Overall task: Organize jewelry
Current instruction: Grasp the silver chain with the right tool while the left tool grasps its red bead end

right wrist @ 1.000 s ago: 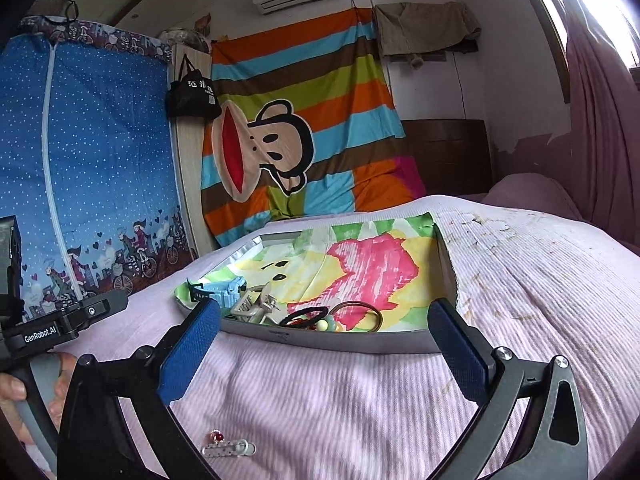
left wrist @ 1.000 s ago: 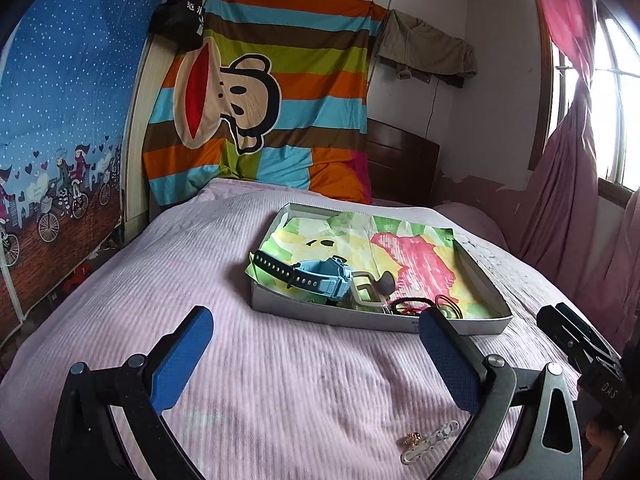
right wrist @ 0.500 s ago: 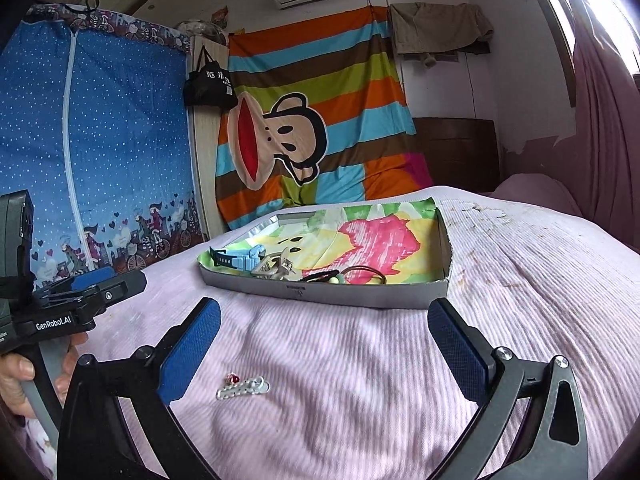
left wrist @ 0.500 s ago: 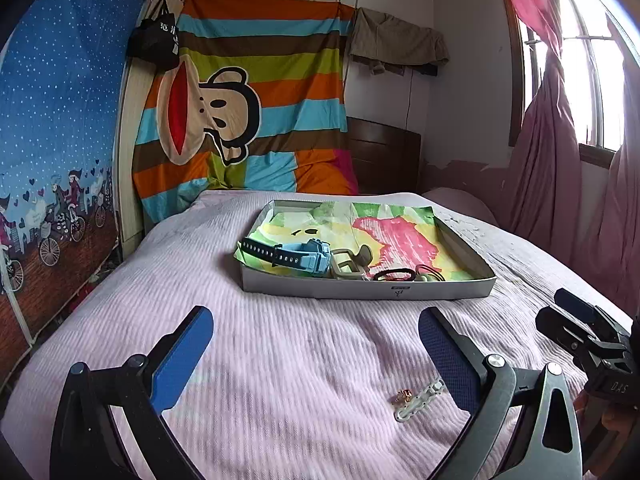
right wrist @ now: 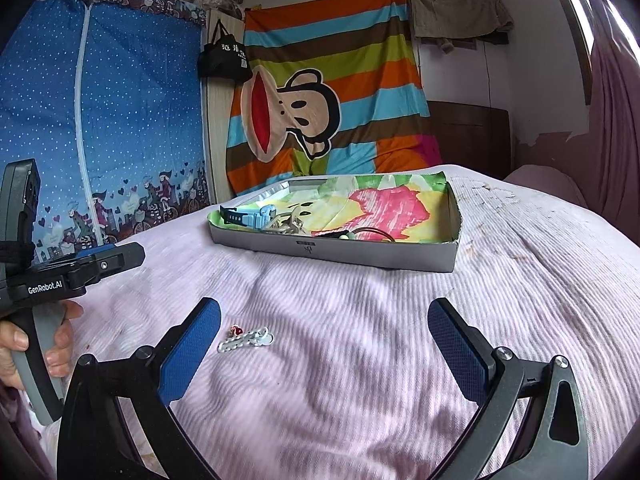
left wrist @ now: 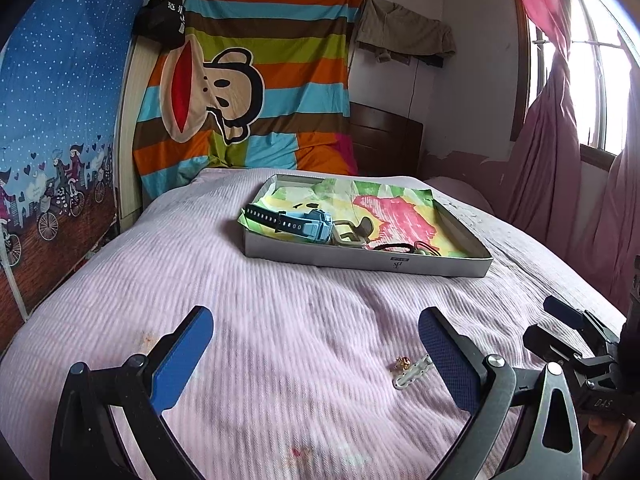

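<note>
A shallow grey box lined with colourful paper sits mid-bed, also in the right wrist view. It holds a blue watch, a beige clip and dark hair ties. A small white chain with a gold-and-red charm lies on the pink bedspread near the bed's front, also in the right wrist view. My left gripper is open and empty, the chain just inside its right finger. My right gripper is open and empty, the chain just inside its left finger.
The pink bedspread covers the bed. A striped monkey blanket hangs at the headboard, a blue curtain on the left, pink curtains on the right. The other gripper shows at each view's edge.
Both grippers have pulled back from the box and lowered toward the bedspread. The chain now sits higher in both views, level with the fingertips. Both grippers stay open.
</note>
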